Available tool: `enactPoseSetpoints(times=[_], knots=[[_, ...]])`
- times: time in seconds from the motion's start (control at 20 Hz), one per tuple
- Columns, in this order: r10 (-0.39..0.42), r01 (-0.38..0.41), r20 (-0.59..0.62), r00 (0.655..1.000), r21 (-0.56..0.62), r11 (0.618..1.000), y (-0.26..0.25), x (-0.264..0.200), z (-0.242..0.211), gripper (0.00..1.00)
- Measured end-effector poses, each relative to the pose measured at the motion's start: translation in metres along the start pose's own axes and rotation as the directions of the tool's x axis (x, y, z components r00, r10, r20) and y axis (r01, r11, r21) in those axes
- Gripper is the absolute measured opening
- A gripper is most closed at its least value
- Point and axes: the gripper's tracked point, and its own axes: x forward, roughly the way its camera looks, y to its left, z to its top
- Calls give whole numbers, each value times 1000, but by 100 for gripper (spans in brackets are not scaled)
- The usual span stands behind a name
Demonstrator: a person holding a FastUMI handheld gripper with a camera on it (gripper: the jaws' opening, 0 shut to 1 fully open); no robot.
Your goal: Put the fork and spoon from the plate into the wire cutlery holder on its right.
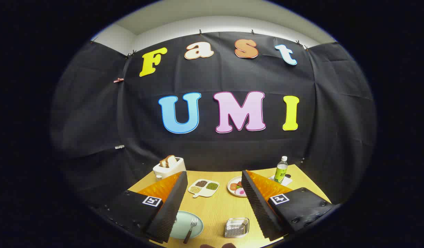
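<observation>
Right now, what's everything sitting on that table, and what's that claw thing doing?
Table: one, light wood.
Plate: one, pale green, near edge, partly behind one finger.
Fork: one, dark handle, on the plate.
Wire holder: one, silver, right of the plate.
Toaster: one, white, bread in it, far left.
Divided dish: one, white, holding grains, mid-table.
Food plate: one, white, beside the dish.
Bottle: one, green label, far right.
Claw: one, open, above the table, holding nothing.

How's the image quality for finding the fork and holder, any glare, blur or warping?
Gripper view: even light, sharp, no glare; fisheye bends the table edges. The fork on the plate and the wire cutlery holder read clearly between the open gripper's fingers.
</observation>
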Motion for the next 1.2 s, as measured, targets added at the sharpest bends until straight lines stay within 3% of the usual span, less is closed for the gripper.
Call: enactPoseSetpoints(times=[0.75,1.2], knots=[[-46,43,-45,998,-64,997,17,-8,-25,97],[-67,68,-134,989,3,998,32,-10,-53,97]])
